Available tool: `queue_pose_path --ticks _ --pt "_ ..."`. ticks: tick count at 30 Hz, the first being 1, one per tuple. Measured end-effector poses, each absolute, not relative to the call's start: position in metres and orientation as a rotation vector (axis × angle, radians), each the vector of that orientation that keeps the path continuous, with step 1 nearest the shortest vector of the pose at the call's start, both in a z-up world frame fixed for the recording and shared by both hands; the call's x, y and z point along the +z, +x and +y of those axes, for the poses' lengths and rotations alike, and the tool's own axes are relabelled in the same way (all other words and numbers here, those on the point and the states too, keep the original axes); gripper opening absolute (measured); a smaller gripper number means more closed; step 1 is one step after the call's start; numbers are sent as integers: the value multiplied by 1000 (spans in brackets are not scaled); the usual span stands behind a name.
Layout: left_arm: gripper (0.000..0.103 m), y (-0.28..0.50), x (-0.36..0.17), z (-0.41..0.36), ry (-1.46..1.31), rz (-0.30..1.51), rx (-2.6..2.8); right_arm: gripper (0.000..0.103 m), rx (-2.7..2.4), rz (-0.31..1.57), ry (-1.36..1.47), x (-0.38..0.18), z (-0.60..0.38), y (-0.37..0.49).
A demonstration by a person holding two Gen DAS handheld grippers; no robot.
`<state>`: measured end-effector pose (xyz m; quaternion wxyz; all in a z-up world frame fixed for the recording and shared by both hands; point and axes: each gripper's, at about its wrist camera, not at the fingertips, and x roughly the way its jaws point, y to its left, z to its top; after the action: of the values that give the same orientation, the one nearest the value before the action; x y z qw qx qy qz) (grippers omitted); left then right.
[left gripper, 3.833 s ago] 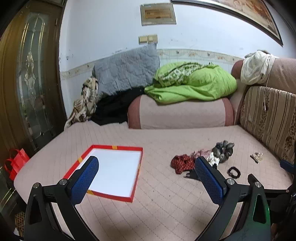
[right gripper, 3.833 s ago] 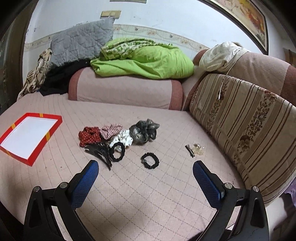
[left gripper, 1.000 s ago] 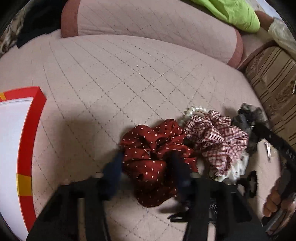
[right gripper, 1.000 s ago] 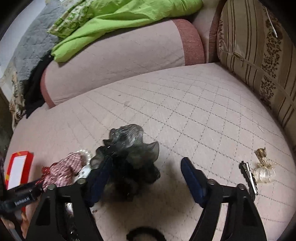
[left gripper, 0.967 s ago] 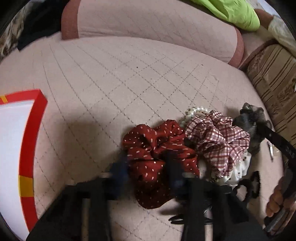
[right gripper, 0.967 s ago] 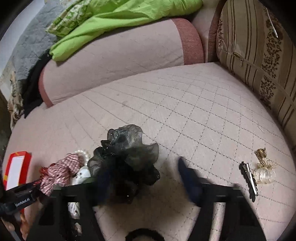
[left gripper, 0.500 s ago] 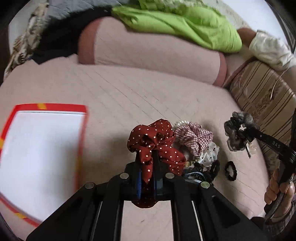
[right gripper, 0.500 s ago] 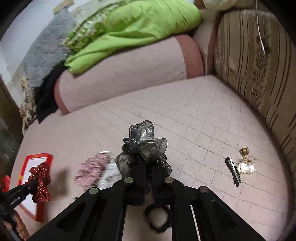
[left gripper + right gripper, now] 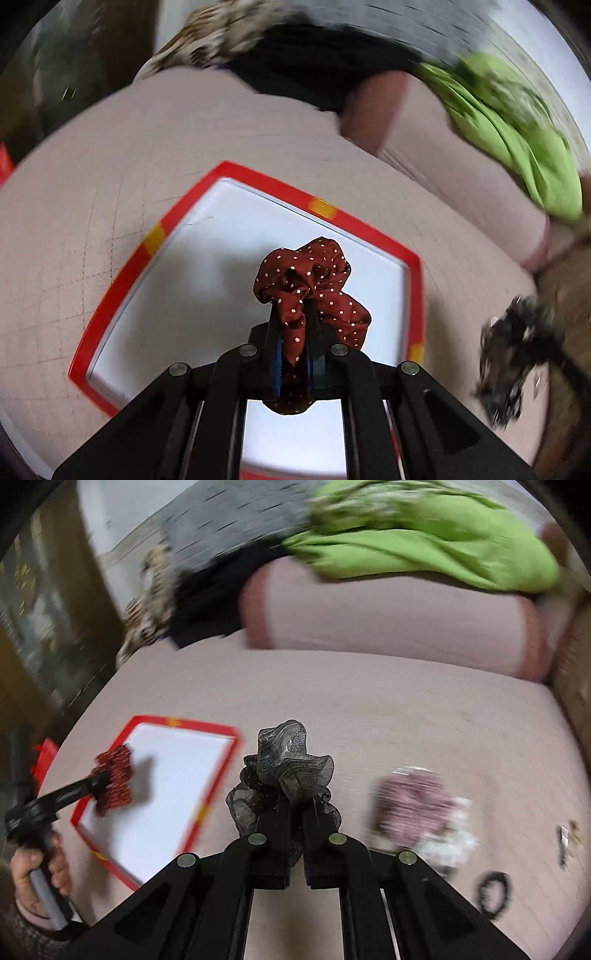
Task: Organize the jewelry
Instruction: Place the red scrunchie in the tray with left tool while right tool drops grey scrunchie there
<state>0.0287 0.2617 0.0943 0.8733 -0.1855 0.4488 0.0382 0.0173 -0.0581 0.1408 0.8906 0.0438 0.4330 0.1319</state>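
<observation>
Red dotted scrunchie pinched in left gripper | ruffled grey scrunchie pinched in right gripper

Motion-smeared pink scrunchie and white one, tray's near edge cut off below.

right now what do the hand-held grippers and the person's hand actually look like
Each hand-held gripper is a black linkage frame with silver round pivot bolts; the left hand-held gripper shows blue pads on its fingers' inner faces. In the right wrist view, the left one has a long black body with small white lettering and a grey handle. The person's bare left hand wraps that handle, with a dark knitted sleeve cuff below it.
</observation>
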Motion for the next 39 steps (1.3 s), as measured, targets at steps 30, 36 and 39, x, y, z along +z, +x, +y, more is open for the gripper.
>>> queue_pose_path --ticks 30,36,39 --pt "71 52 109 302 -441 783 140 53 280 960 0 107 38 84" --pt "71 17 122 253 -347 766 60 53 227 949 76 121 -34 27" --pt "71 -1 128 224 -278 756 8 53 176 957 140 123 -85 -11"
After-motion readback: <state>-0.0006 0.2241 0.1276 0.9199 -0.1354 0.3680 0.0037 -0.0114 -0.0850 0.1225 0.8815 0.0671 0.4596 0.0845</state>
